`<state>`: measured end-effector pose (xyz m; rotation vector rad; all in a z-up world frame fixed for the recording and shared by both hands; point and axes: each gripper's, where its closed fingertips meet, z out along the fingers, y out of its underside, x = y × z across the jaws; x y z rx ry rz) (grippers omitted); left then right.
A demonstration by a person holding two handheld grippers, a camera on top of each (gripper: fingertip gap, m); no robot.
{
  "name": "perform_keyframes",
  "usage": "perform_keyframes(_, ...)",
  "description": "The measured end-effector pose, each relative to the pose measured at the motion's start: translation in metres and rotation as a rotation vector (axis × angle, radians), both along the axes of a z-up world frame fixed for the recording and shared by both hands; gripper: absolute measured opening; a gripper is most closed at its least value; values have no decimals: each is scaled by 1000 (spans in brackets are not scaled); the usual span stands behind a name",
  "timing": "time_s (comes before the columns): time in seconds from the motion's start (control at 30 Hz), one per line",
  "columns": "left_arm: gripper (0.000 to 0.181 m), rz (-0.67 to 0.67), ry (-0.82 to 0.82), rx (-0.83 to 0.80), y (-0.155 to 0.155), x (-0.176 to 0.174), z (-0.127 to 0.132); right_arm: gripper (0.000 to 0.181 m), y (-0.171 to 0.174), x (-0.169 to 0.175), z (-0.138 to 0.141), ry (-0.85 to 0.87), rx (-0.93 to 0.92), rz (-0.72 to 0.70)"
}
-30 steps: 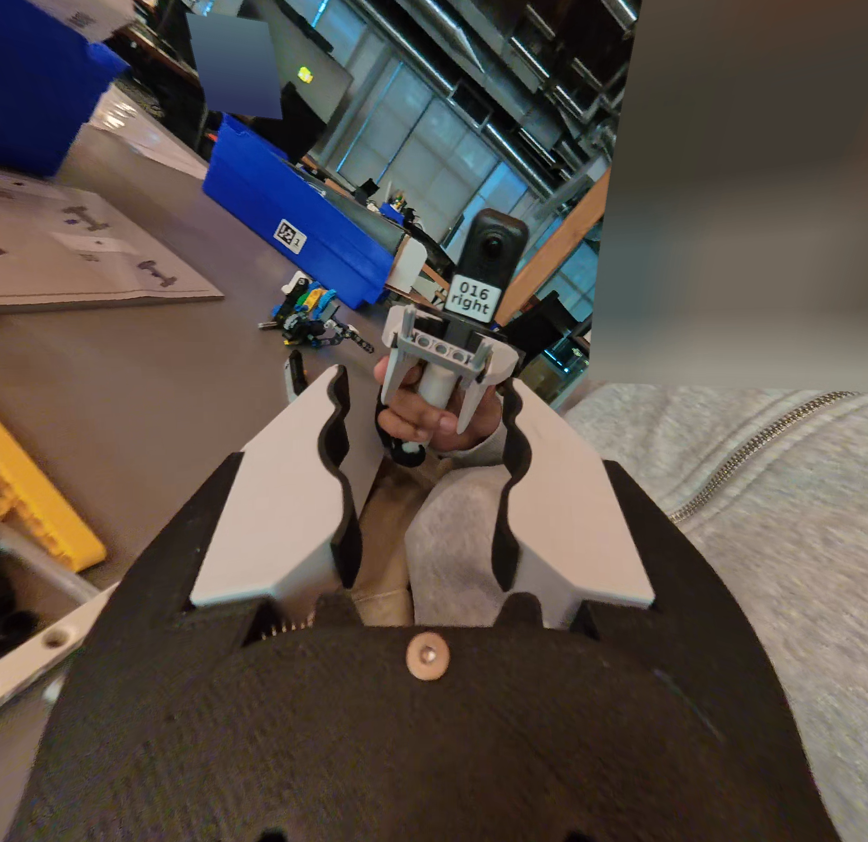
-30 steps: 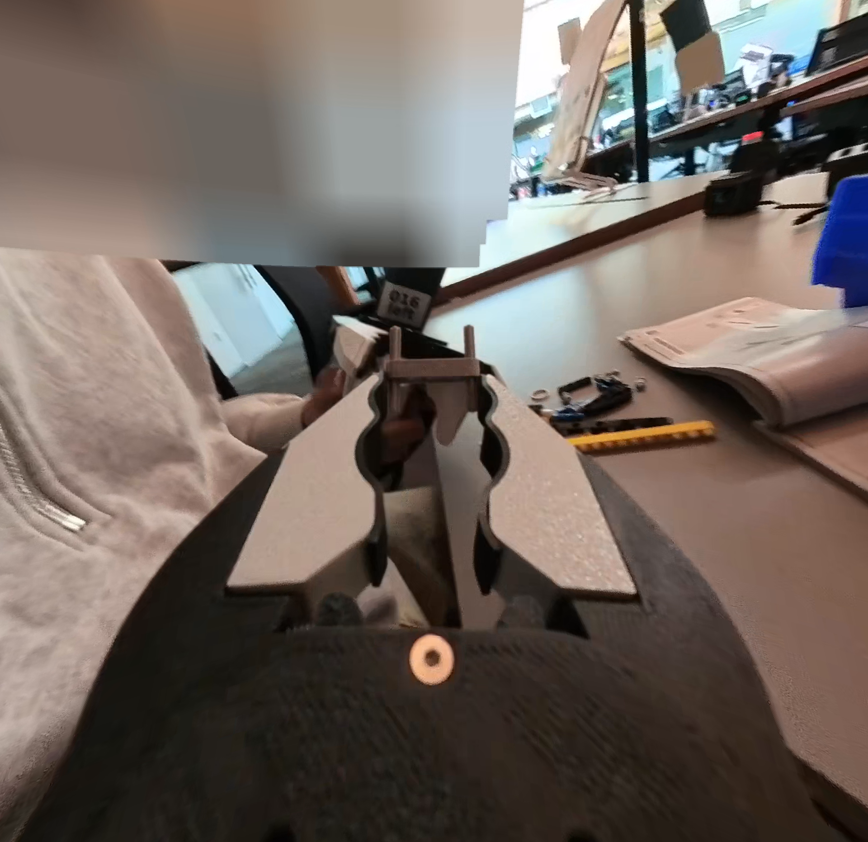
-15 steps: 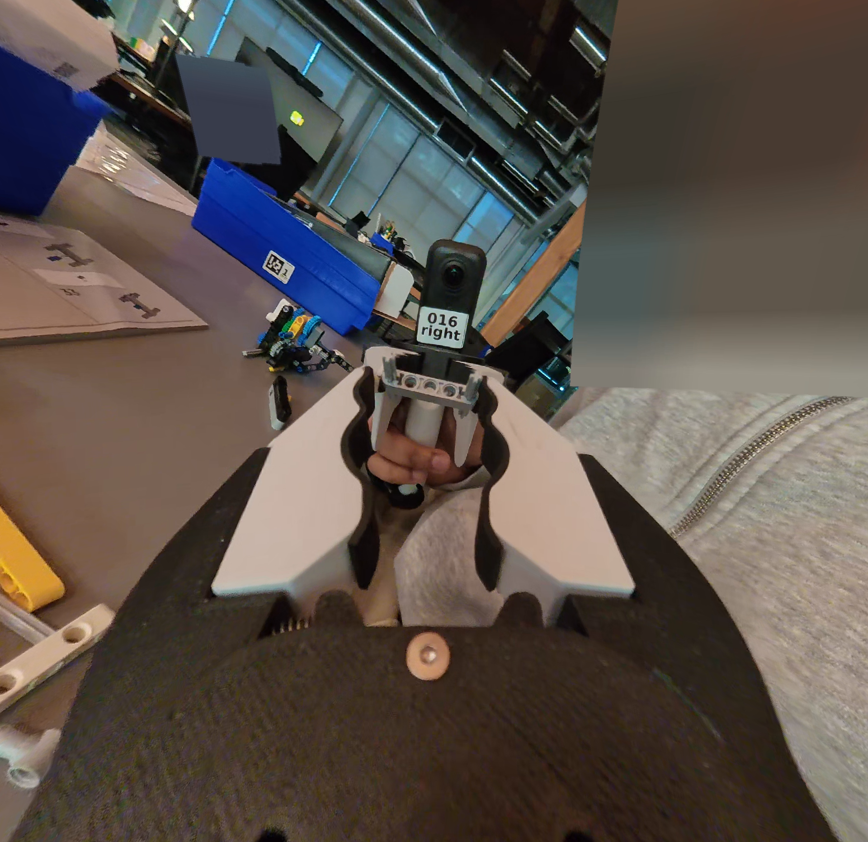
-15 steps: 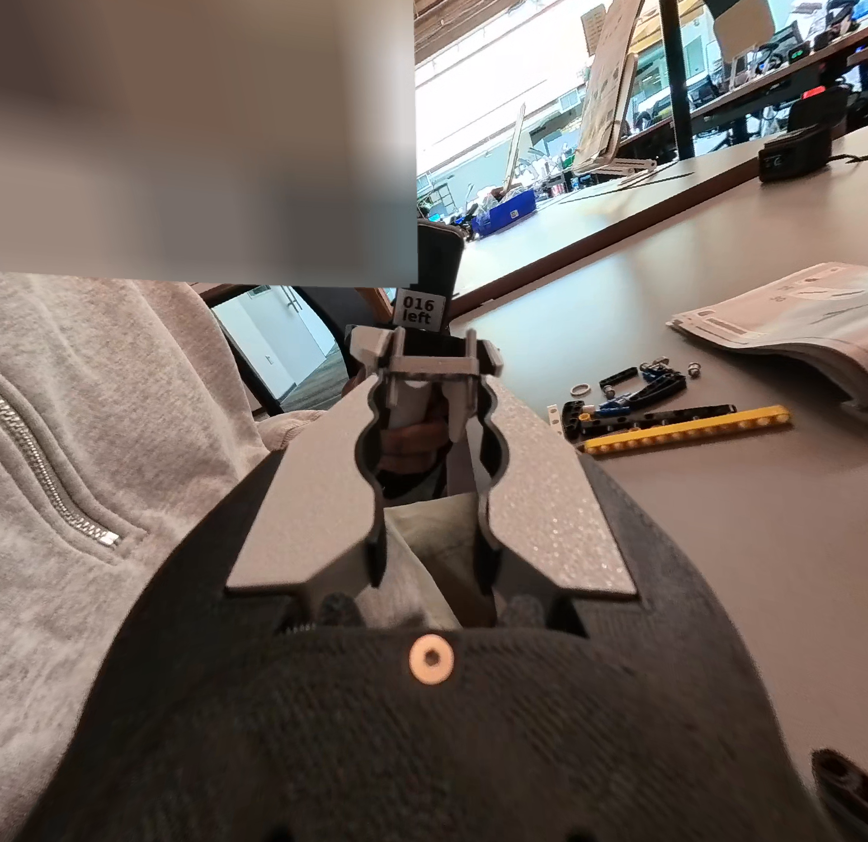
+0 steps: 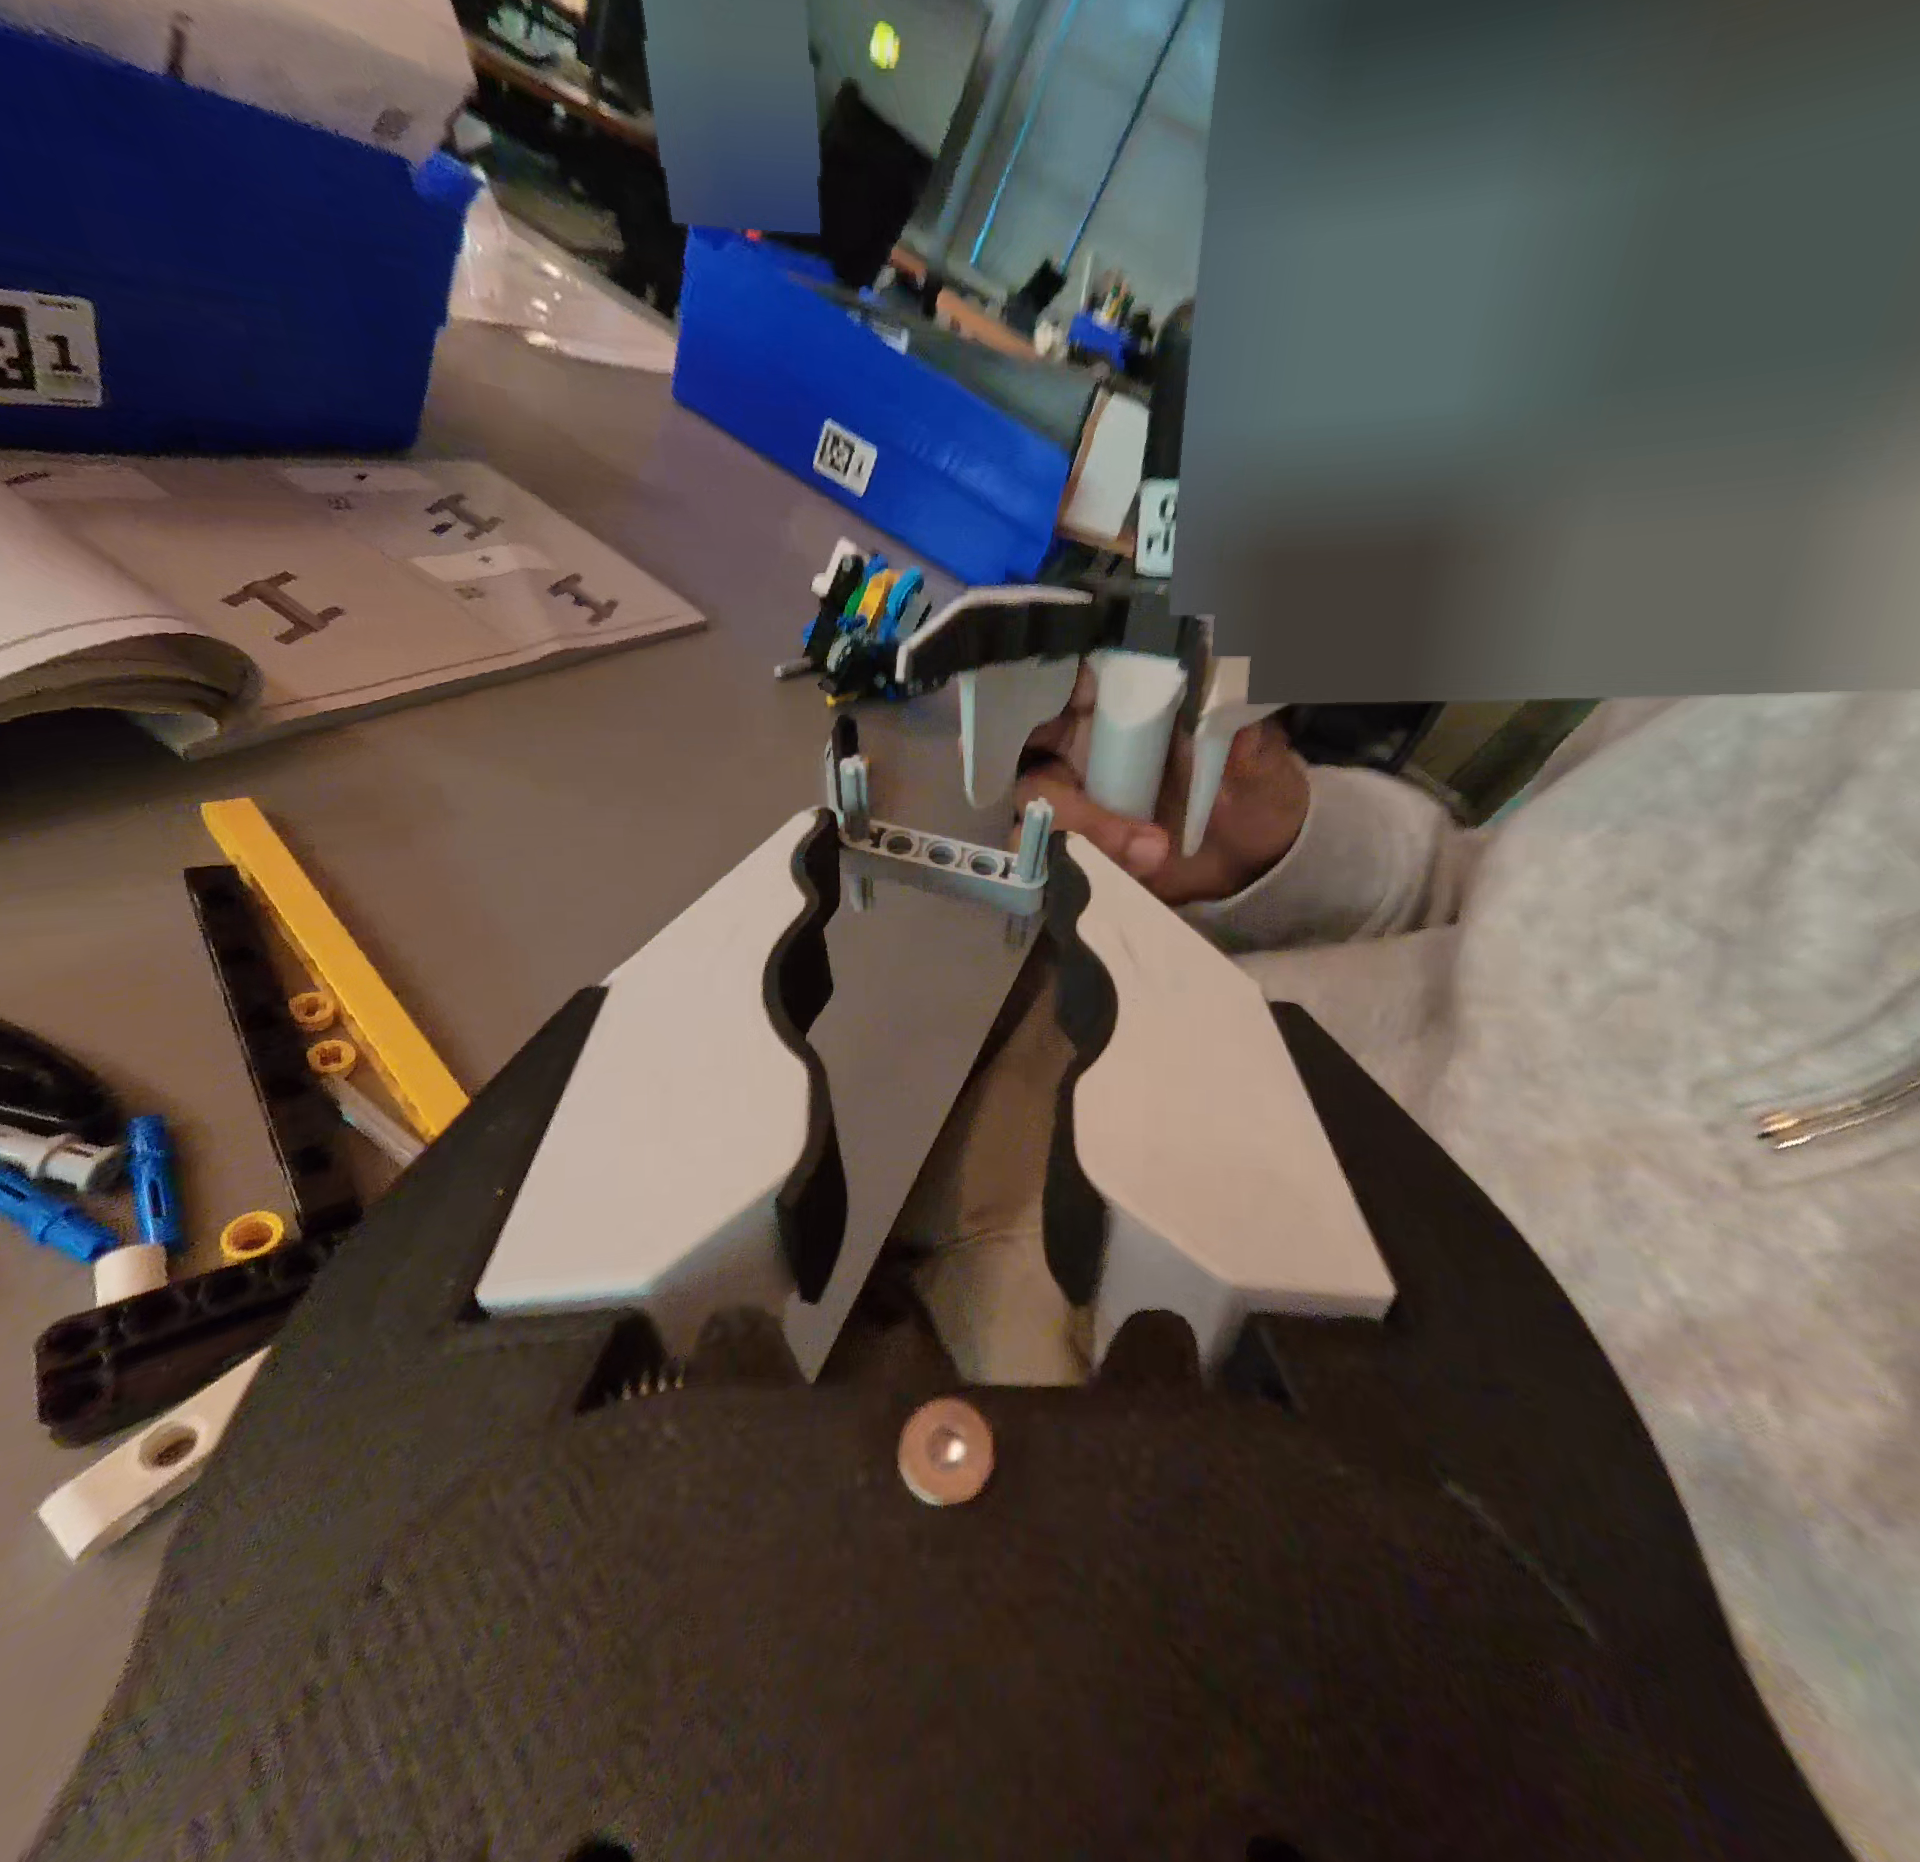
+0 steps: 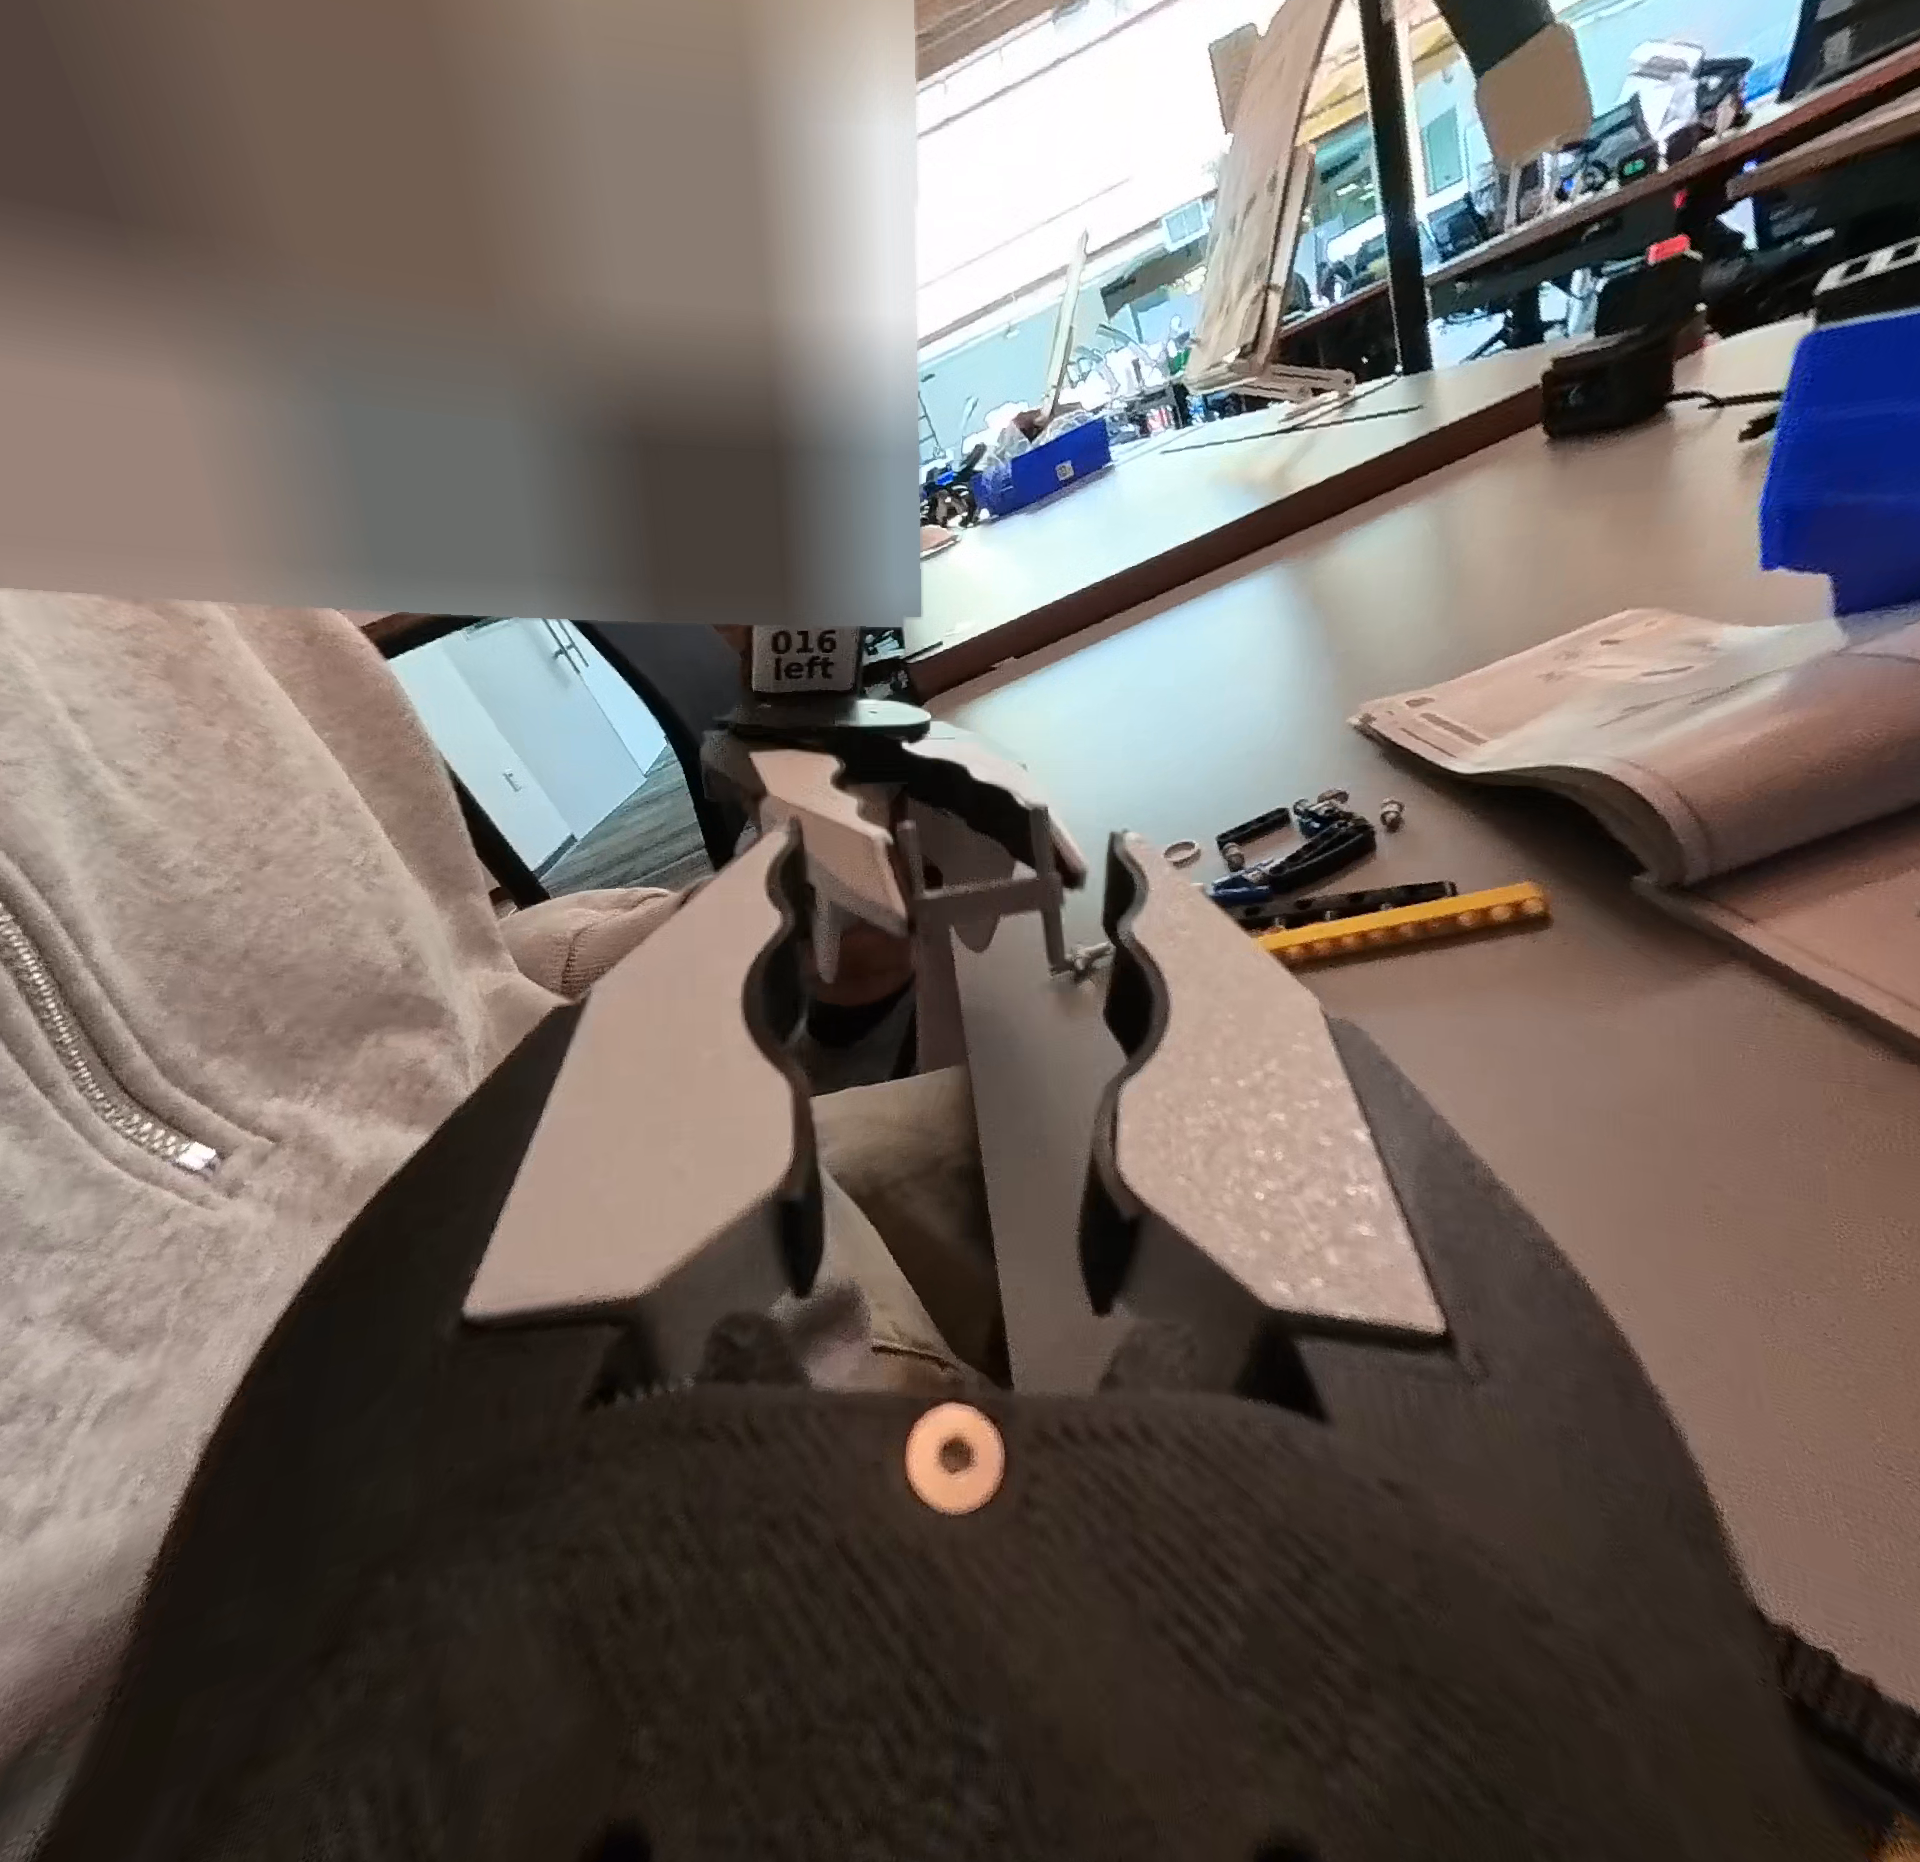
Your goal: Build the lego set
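A grey Lego piece, a short holed beam with an axle pin at each end, sits clamped between the tips of my left gripper above the table edge. It also shows in the right wrist view, held by the left gripper just ahead. My right gripper is open and empty, its fingers on either side of the piece and apart from it. In the left wrist view the right gripper shows beyond the piece with a hand on its handle.
An open instruction booklet lies on the grey table. Beside it lie a yellow beam, a black beam, blue pins, a white beam and a small colourful assembly. Blue bins stand behind. Left and right tips are no more than a few centimetres apart.
My left gripper closed on the grey piece that the right gripper was holding. The right gripper opened, let go of it and drew back a little.
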<state>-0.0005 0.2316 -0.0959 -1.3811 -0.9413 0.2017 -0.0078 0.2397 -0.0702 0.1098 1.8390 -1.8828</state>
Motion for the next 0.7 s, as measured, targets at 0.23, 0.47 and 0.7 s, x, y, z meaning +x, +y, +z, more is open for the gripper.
perform_keyframes(0.23,37,-125,-10,-168,28,11,-19,61,-5,17,-16,73,84,68)
perform_keyframes(0.47,37,-176,11,-155,35,18,-16,47,-2,31,-22,75,121,159)
perform_keyframes(0.7,37,-184,16,-160,37,19,-15,36,0,32,-24,108,129,160)
